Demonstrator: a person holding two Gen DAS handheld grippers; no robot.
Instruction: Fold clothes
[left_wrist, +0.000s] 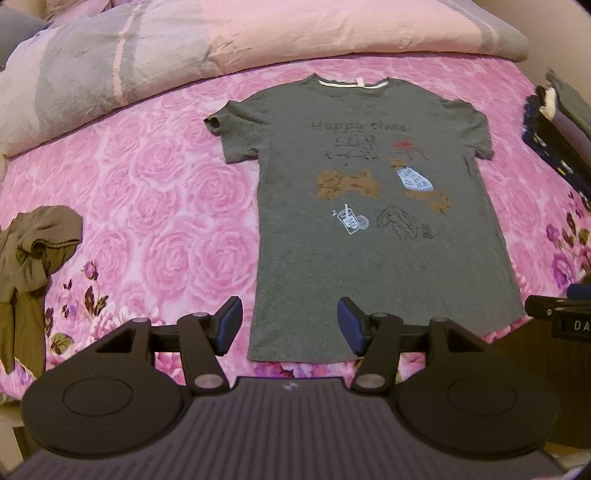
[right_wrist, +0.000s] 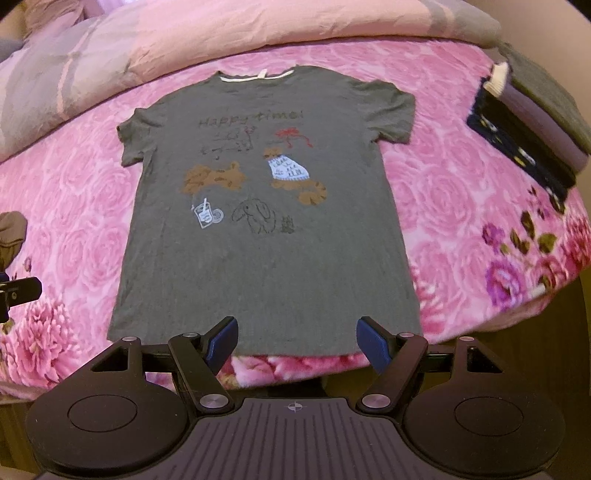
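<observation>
1. At the far left, near the bed edge, an olive garment (left_wrist: 33, 254) lies crumpled on the pink rose bedspread (left_wrist: 155, 177).
2. Along the far side of the bed there is a pink and grey duvet (left_wrist: 184, 48), bunched up.
3. The left gripper (left_wrist: 288, 325) hangs over the near-left corner of the hem. Its blue pads stand wide apart and nothing is between them. The left pad is over the bedspread and the right pad is over the cloth.
4. The grey T-shirt (right_wrist: 266, 258) lies flat in the middle of the bed, front side up, collar to the far side and hem to the near edge. Both sleeves are spread out. It has the words "Happy time!" and small animal drawings.
5. The right gripper (right_wrist: 297, 341) hangs over the near-right part of the hem, with its pads also wide apart and empty.
6. At the far right, a stack of folded clothes (right_wrist: 524, 140) rests near the edge of the bed, well apart from the T-shirt.
</observation>
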